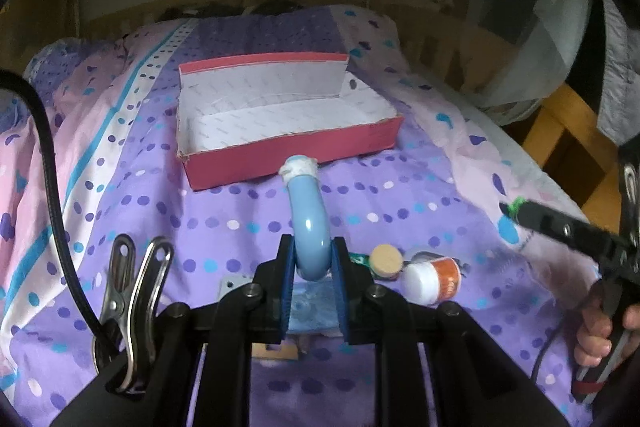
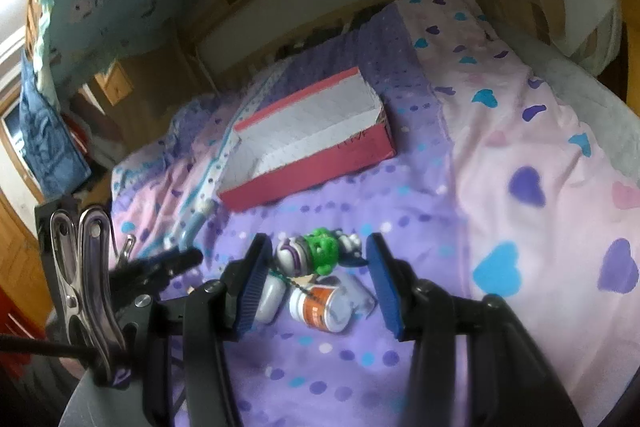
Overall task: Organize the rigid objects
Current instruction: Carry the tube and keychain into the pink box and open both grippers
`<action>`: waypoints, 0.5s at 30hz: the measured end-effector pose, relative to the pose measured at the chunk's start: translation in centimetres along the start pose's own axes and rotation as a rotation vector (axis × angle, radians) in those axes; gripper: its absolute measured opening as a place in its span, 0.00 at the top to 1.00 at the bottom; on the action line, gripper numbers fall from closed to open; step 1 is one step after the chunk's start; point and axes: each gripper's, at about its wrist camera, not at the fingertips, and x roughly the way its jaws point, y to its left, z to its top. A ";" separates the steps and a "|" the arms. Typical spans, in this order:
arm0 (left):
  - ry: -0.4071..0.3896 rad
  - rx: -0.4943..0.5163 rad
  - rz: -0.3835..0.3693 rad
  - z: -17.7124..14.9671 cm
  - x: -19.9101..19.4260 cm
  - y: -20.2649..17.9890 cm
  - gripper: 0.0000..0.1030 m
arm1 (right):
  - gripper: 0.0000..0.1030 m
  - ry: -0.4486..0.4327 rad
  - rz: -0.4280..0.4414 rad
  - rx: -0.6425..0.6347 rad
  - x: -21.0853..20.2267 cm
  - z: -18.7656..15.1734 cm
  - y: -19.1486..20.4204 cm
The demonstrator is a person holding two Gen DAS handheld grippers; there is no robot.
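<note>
Blur softens the left wrist view; under the left gripper a pale blue patch and a tan scrap are too hidden to name. Its jaws are nearly closed, clamping a glossy curved blue tube with a white wrapped tip, near the red cardboard box (white lining). A cork-topped item and an orange-labelled white jar lie on the dotted purple bedsheet.

Right wrist view: the right gripper stands partly open, gripping nothing; between its pads lies a green and white toy, shape unclear, above the jar.
</note>
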 end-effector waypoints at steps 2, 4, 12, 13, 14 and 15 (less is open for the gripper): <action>-0.008 0.009 0.008 0.5 0.4 0.2 0.82 | 0.51 0.018 0.006 -0.005 0.4 -0.1 0.3; -0.020 0.020 0.011 1.0 0.8 0.4 0.82 | 0.51 0.013 0.005 -0.020 0.5 -0.1 0.6; -0.144 0.080 0.010 3.5 2.6 -0.5 0.82 | 0.52 -0.027 0.007 -0.010 1.8 1.9 1.0; -0.170 0.097 0.023 3.7 2.8 -0.8 0.82 | 0.52 -0.033 0.002 -0.019 2.1 2.0 1.1; -0.183 0.109 0.032 3.9 2.9 -0.9 0.82 | 0.52 -0.040 -0.001 -0.028 2.5 2.1 1.3; -0.196 0.121 0.045 4.1 3.1 -1.0 0.82 | 0.52 -0.044 0.002 -0.036 2.9 2.1 1.4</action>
